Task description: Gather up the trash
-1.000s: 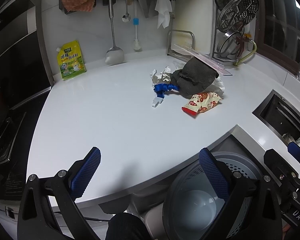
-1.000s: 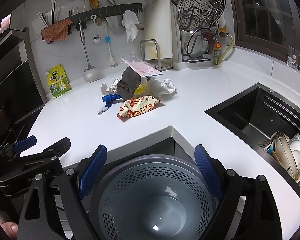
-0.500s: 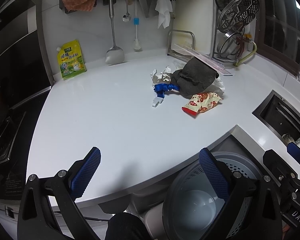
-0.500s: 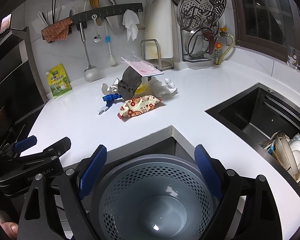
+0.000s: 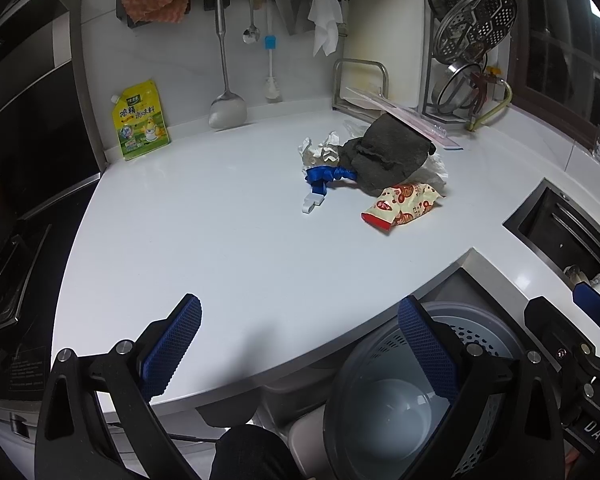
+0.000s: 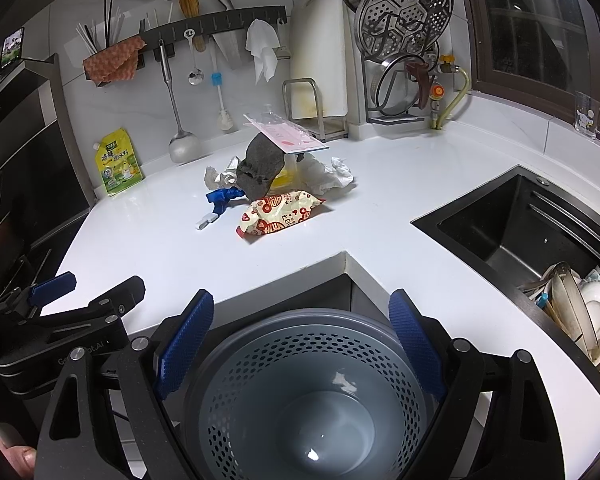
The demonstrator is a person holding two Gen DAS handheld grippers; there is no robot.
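Trash pile sits mid-way back on the white surface [image 5: 204, 240], well apart from both grippers. Landmark = snack wrapper [image 6: 281, 213], red/cream, lying flat at front of pile; in the right wrist view its long axis runs left-right, red sealed end toward lower left, other end up-right. Just behind wrapper & touching it: dark grey rag [image 6: 260, 170], slumped upright, w/ a pink flat packet [image 6: 285, 133] resting tilted on top. Left of wrapper: blue strap [image 6: 221, 197] w/ white clip [image 6: 206, 221], strap's long axis running diagonal toward rag. Behind wrapper on the right: crumpled white paper [image 6: 328, 172]. Near side of wrapper, below surface edge: grey perforated bin [image 6: 308, 392]. Left gripper [image 5: 300, 344] jaws wide apart, holding nothing. Right gripper [image 6: 302, 338] jaws wide apart too, nothing held, hovering over bin.
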